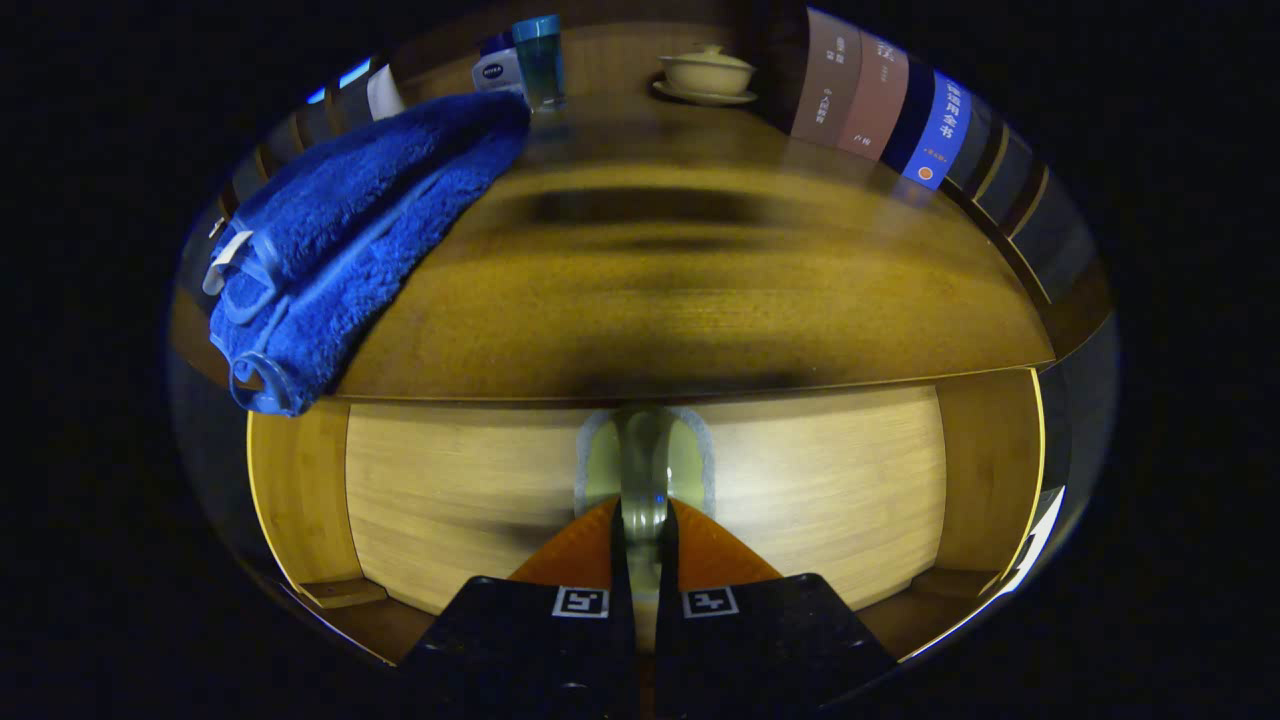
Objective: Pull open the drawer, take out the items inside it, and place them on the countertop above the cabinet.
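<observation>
1. Gripper (644, 520) has two fingers, close together, clamped on one drawer handle (645, 470) that stands upright between the tips; both tips press on its sides.
2. The handle is one slim bar, glossy like metal, set in a pale oval recess at the middle of the drawer front (800, 490).
3. The drawer front is one flat panel of light wood with fine grain; if the drawer is pulled out I cannot tell.
4. Above it, at 12 o'clock from the fingers, lies one countertop (680, 290) of darker polished wood with a curved front edge.
5. One blue towel (350, 240), thick and fluffy, lies folded at 10 o'clock and hangs over the counter edge; it has one small white tag.
6. Beyond the towel, at about 11 o'clock, stands one translucent blue-green cup (540, 60), and just beside it one container (497, 70) in white and blue.
7. At 12 o'clock, at the back, one cream lidded bowl (707, 72) sits on one saucer.
8. At 1 o'clock several books (880, 95) stand upright in a row, spines outward.
</observation>
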{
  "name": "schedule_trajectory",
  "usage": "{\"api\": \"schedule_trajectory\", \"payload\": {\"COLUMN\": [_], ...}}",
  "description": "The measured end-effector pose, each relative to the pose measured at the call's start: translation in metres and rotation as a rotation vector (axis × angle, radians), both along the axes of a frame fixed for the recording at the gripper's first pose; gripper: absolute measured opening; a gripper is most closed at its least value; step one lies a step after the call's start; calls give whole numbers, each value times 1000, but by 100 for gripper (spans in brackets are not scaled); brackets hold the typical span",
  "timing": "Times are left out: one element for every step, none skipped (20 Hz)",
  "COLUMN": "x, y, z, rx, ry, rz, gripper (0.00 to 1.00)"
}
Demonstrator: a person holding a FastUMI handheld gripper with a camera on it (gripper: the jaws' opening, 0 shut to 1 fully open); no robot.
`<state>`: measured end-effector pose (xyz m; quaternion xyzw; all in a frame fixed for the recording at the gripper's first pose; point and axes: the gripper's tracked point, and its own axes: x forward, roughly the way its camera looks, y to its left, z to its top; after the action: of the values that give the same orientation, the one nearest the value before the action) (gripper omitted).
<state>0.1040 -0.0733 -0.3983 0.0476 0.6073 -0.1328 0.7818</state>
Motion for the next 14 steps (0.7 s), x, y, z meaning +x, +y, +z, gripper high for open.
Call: {"api": "schedule_trajectory", "payload": {"x": [-2, -4, -5, -7, -10, -13, -17, -21, -26, -31, -36, -42, -47, -50], "y": [1, 3, 4, 5, 6, 7, 7, 7, 7, 8, 10, 11, 12, 12], "z": [10, 10, 13, 17, 21, 28, 37, 48, 59, 70, 81, 89, 96, 105], "rx": [6, 12, 17, 21, 27, 29, 28, 25, 17, 13, 11, 14, 15, 18], "ry": [2, 0, -14, -24, -39, -57, -82, -110, -139, -167, -188, -204, -219, -241], "rz": [1, 3, 5, 11, 12, 11, 12, 14, 15, 19, 19, 18, 14, 8], "gripper": [12, 12, 12, 12, 12, 12, 12, 12, 12, 12, 12, 12, 12, 11]}}
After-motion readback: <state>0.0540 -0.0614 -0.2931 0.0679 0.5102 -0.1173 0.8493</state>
